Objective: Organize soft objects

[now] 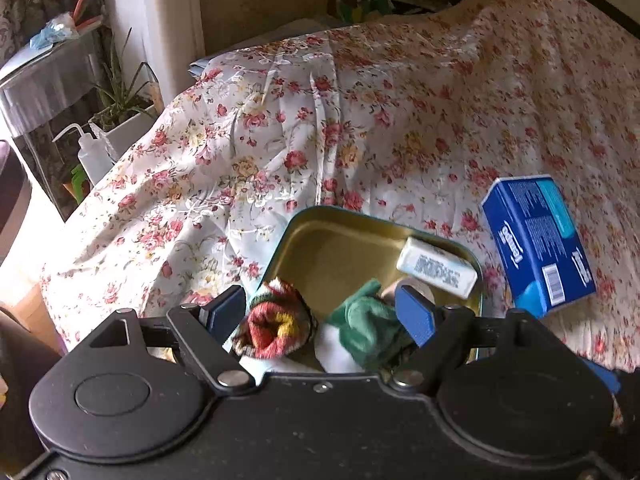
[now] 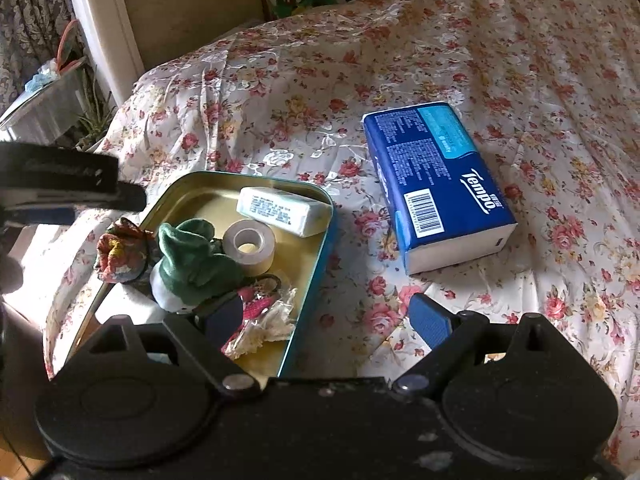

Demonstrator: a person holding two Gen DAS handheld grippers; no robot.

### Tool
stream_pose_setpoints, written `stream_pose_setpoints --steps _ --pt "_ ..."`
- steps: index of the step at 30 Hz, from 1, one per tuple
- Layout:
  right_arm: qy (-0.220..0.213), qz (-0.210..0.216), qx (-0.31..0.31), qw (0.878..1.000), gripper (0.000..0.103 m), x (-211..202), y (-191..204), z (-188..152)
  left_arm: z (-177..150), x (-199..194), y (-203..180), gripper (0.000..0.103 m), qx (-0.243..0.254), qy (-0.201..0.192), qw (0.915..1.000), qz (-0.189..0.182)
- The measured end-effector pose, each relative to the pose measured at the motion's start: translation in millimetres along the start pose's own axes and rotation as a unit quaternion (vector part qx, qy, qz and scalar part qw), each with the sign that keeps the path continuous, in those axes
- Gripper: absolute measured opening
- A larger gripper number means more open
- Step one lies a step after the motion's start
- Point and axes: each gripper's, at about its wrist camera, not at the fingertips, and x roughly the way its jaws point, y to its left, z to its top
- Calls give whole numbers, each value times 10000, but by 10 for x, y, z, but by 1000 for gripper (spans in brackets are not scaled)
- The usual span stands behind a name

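Observation:
A rolled multicoloured sock rests on the left rim of an open gold-lined tin on the flowered bedspread. Beside it, inside the tin, lies a green and white sock. My left gripper hangs open just over both socks, its pads pressing on neither. The tin also holds a small white tissue pack, a tape roll and a clear bag. My right gripper is open and empty over the tin's right wall. A blue Tempo tissue pack lies right of the tin.
The flowered bedspread drops off at the left edge. Past that edge stand a squeeze bottle, a potted plant and a grey side table. A pale wall panel rises behind the bed.

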Motion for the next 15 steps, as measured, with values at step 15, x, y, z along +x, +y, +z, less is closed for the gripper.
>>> stream_pose_setpoints --steps 15 --pt "-28 -141 -76 9999 93 -66 71 -14 -339 -222 89 84 479 218 9982 302"
